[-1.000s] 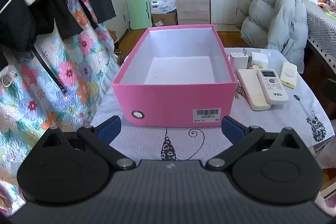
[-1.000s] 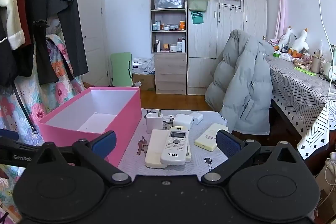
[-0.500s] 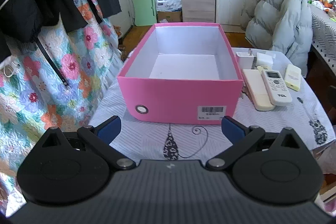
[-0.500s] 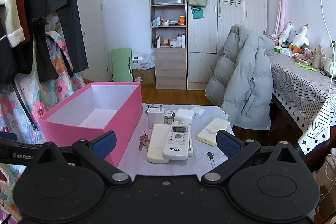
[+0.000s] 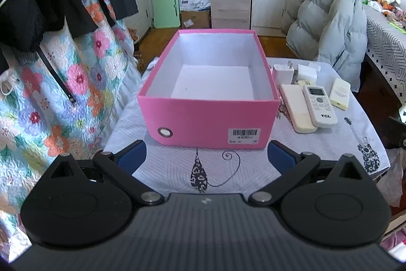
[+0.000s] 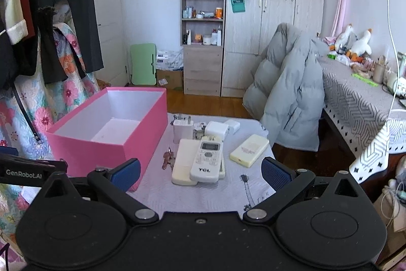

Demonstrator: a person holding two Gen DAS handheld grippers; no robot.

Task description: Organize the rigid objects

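Observation:
An empty pink box (image 5: 210, 122) (image 6: 101, 146) with a white inside stands on the small clothed table (image 5: 330, 144). To its right lie a white TCL remote (image 5: 320, 106) (image 6: 206, 160) on top of a cream remote (image 5: 295, 107) (image 6: 182, 161), a pale yellow remote (image 5: 340, 93) (image 6: 249, 150), white chargers (image 5: 283, 73) (image 6: 182, 130) and keys (image 6: 168, 160). My left gripper (image 5: 206, 155) hangs open in front of the box. My right gripper (image 6: 200, 172) is open before the remotes, holding nothing.
Hanging clothes and a floral quilt (image 5: 50, 83) crowd the left side. A chair draped with a grey puffer jacket (image 6: 286, 98) stands behind the table. A patterned desk (image 6: 360, 103) runs along the right. Shelves and wardrobes (image 6: 203, 29) line the far wall.
Both grippers have drawn back and risen a little, so the box and remotes look slightly farther away. Nothing on the table has moved. Both stay open.

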